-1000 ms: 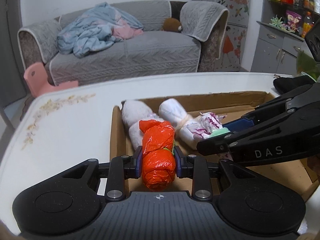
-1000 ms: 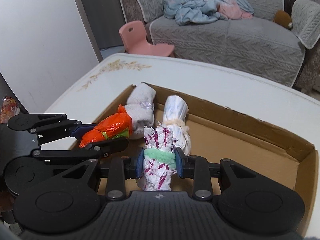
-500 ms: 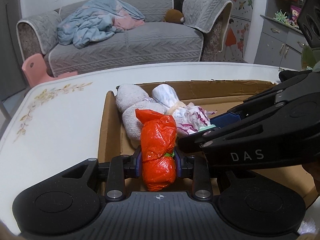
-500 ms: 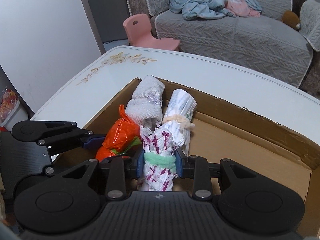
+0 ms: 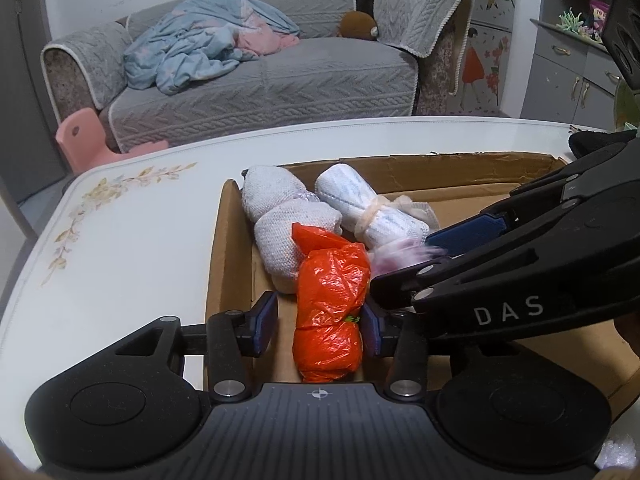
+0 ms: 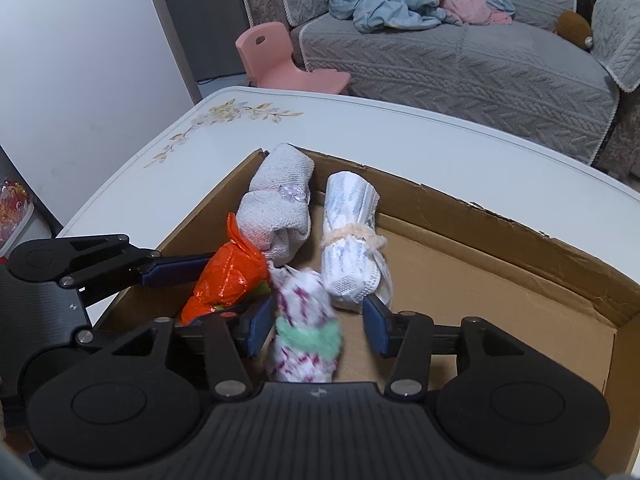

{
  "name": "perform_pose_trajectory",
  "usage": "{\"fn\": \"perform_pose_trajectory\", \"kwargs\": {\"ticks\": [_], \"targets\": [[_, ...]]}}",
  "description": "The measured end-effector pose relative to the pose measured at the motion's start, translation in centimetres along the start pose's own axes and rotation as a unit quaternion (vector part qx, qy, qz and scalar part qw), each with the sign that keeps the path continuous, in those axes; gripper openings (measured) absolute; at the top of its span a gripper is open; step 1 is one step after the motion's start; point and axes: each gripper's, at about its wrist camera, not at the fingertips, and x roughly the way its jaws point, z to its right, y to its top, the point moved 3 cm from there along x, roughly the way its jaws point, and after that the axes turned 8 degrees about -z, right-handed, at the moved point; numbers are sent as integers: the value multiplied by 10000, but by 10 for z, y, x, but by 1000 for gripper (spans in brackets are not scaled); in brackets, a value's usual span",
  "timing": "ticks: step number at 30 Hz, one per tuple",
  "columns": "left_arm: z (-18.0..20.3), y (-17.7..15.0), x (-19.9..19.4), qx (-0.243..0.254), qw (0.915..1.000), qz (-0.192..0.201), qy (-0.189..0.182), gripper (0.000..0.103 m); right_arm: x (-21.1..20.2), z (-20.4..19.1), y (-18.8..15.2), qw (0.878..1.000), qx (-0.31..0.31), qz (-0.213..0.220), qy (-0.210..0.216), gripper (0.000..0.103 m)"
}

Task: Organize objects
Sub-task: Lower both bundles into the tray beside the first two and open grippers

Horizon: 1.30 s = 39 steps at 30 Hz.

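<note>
Left gripper (image 5: 320, 322): jaws opening; orange bundle (image 5: 328, 312) between them, left pad clear, right pad touching or just beside it.
Right gripper (image 6: 314, 322): jaws opening, both pads off the blurred purple-patterned bundle (image 6: 304, 340).
Box (image 6: 500, 236): cardboard, on the white table (image 5: 140, 220).
Bundles: both lie in the box, behind them a grey roll (image 6: 276, 204) and a white roll (image 6: 350, 240).
</note>
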Motion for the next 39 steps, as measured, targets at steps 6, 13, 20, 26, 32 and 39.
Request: {"fn": "perform_pose_trajectory", "kwargs": {"ticks": [6, 13, 20, 26, 32, 39], "targets": [[0, 0, -5, 20, 10000, -4, 57, 58, -2, -1, 2, 10000, -4, 22, 4, 49], [-1, 1, -15, 14, 9999, 35, 138, 66, -6, -4, 3, 10000, -22, 42, 1, 50], [-4, 3, -32, -132, 9998, 81, 79, 69, -18, -10, 5, 9999, -50, 142, -15, 52], [-6, 4, -50, -267, 9994, 164, 115, 76, -32, -13, 7, 9997, -31, 258, -30, 60], [-11, 2, -71, -368, 9988, 266, 181, 84, -45, -17, 5, 9993, 29, 373, -27, 72], [-11, -2, -97, -424, 9981, 407, 181, 85, -60, -25, 1, 9986, 44, 522, 49, 78]]}}
